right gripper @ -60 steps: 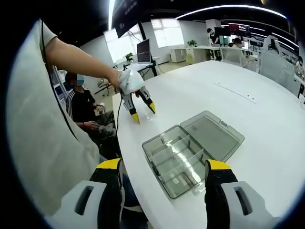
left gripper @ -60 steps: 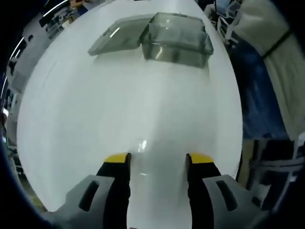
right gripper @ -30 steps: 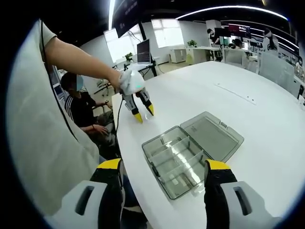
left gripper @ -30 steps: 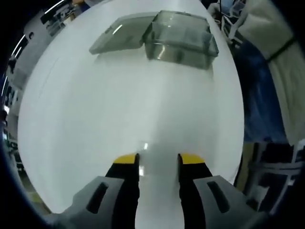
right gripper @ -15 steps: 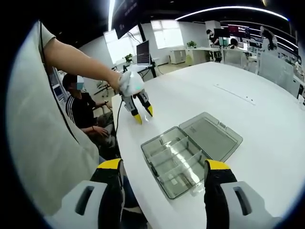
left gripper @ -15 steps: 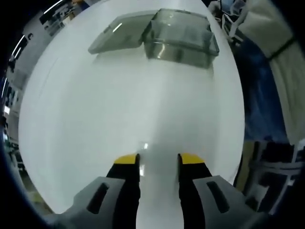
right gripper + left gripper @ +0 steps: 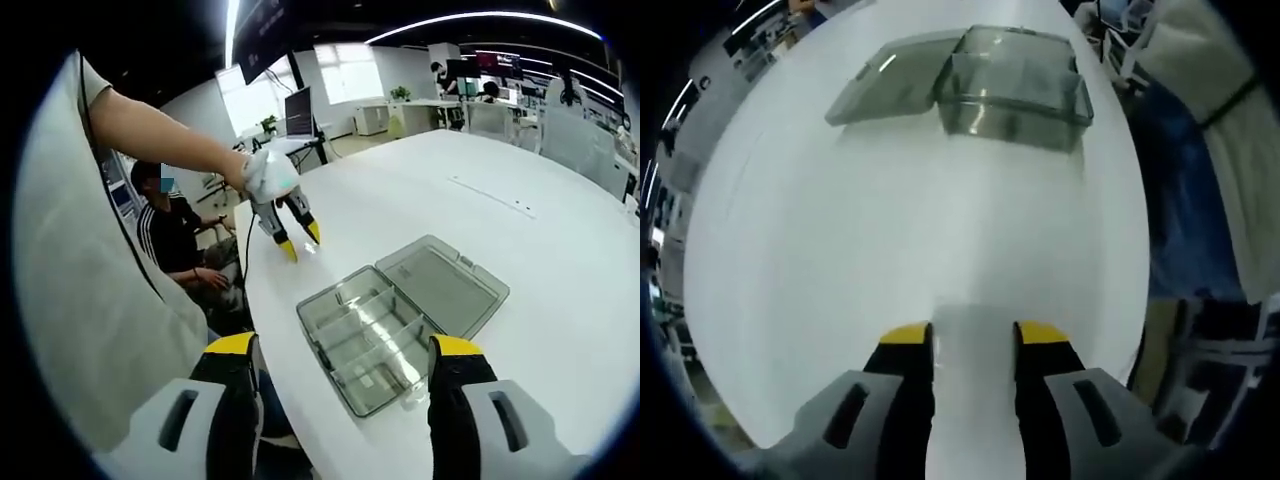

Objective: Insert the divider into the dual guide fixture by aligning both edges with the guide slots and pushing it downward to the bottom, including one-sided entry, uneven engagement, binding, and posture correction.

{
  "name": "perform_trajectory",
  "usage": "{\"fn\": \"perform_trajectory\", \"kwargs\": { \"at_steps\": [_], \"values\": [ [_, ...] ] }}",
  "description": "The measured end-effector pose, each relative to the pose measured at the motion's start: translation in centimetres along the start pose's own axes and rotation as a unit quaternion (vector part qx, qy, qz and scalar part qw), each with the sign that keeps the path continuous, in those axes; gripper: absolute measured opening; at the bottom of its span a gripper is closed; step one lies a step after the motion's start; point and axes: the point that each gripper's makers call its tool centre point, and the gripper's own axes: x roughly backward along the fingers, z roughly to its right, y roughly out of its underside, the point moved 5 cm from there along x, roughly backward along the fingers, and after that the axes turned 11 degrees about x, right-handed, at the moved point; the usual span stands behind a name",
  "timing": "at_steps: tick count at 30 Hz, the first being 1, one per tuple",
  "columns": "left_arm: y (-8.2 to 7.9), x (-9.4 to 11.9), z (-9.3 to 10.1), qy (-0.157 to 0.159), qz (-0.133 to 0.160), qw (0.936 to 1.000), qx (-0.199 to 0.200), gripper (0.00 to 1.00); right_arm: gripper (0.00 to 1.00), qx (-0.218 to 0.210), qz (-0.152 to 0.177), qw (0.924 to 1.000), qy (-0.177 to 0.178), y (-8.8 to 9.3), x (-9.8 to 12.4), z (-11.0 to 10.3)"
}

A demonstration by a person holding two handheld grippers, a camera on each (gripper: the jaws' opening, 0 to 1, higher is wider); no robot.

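Note:
A clear grey compartment box (image 7: 1010, 90) stands on the white table (image 7: 890, 230) with its lid (image 7: 890, 75) folded flat beside it. In the left gripper view it lies far ahead of my left gripper (image 7: 973, 335). The jaws there are drawn close on a thin transparent divider (image 7: 975, 385) that shows only as a faint pale strip. In the right gripper view the box (image 7: 365, 345) with its inner partitions sits just beyond my right gripper (image 7: 343, 345), which is wide open and holds nothing. My left gripper (image 7: 302, 243) hangs near the table's far-left edge, held by a hand.
The table edge (image 7: 1130, 300) runs close on the right of the left gripper. A seated person (image 7: 180, 235) is beyond the table corner. The holder's light shirt (image 7: 90, 330) fills the left side. Desks and monitors (image 7: 300, 110) stand at the back.
The left jaws have closed from a wide gap to a narrow one around the clear divider. The glint on the table between them is gone. The right gripper has barely moved.

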Motion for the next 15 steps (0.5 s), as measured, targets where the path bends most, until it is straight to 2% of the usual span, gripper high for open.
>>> {"fn": "perform_trajectory", "kwargs": {
  "at_steps": [10,15],
  "values": [
    [-2.2,1.3,0.7,-0.009,0.021,0.9995,-0.019,0.27,0.64,-0.008,0.005,0.9999,-0.004,-0.1,-0.2,0.0],
    [-4.1,2.3,1.4,-0.012,0.047,0.9986,-0.021,0.27,0.62,-0.023,0.016,0.9996,-0.005,-0.3,0.0,0.3]
  ]
}}
